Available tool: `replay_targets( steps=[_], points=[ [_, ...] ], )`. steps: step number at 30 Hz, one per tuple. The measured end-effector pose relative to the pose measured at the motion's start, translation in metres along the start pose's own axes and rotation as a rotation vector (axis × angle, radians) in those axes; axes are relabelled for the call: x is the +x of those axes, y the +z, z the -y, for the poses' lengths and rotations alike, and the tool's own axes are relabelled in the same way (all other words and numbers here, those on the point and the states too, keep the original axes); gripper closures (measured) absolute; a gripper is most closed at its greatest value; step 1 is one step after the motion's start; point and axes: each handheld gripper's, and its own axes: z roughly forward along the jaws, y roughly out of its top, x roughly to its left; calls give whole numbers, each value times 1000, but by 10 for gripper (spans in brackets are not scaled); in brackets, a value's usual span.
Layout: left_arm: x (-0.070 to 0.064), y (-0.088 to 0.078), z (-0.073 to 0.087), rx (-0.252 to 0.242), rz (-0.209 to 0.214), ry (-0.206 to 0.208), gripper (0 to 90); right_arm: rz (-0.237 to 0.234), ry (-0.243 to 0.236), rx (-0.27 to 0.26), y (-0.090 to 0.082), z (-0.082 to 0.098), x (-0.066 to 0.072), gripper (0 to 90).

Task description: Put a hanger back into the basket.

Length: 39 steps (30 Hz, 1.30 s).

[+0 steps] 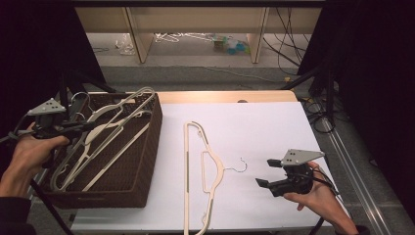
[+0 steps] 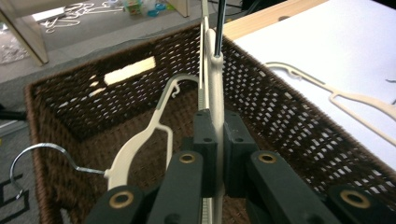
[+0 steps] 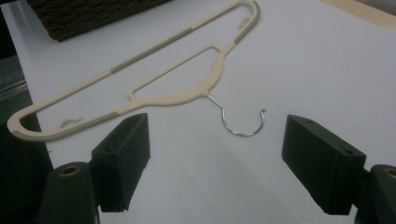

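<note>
A brown wicker basket [image 1: 152, 142] at the table's left holds several cream plastic hangers [image 1: 105, 142]. My left gripper [image 1: 87, 126] is over the basket's left side, shut on the edge of one cream hanger [image 2: 216, 100] that stands up between its jaws. Another cream hanger [image 2: 140, 145] with a metal hook lies below it in the basket [image 2: 280, 93]. One more cream hanger [image 1: 205, 171] lies flat on the white table top, with its wire hook [image 1: 240, 166] pointing right. My right gripper [image 1: 265, 172] is open just right of that hook [image 3: 243, 123], empty, and faces the flat hanger [image 3: 187, 88].
A white sheet [image 1: 264, 122] covers the table, with a wooden strip [image 1: 225, 96] at the far edge. Beyond the table are wooden shelf legs, loose hangers and cables on the floor. Dark stands and cables line the right side.
</note>
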Motion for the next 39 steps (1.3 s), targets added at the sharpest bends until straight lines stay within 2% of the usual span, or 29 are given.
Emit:
replay_targets(
  steps=[2,3,7,24,25,26,27,30,36,39],
  points=[
    [2,2,4,8,2,-23,858,2,-1,0,0,1,0,243],
    [4,2,5,27,-3,-10,858,2,0,2,0,1,0,243],
    [4,10,13,51,13,-22,858,2,3,5,0,2,-1,243],
    [1,35,26,122,44,-33,857,-4,4,16,2,4,-2,241],
    [1,36,27,130,44,-33,857,-7,10,18,2,5,-1,241],
    [4,37,28,166,46,-1,857,-7,5,18,2,5,-1,241],
    [4,38,29,180,39,6,856,-5,6,16,2,5,-1,241],
    [4,46,32,203,33,4,856,-7,-1,14,3,5,-1,240],
    [12,54,42,215,9,-66,843,-5,5,15,3,6,-1,239],
    [17,54,45,217,-15,-73,835,-5,8,21,3,7,-1,239]
  ],
)
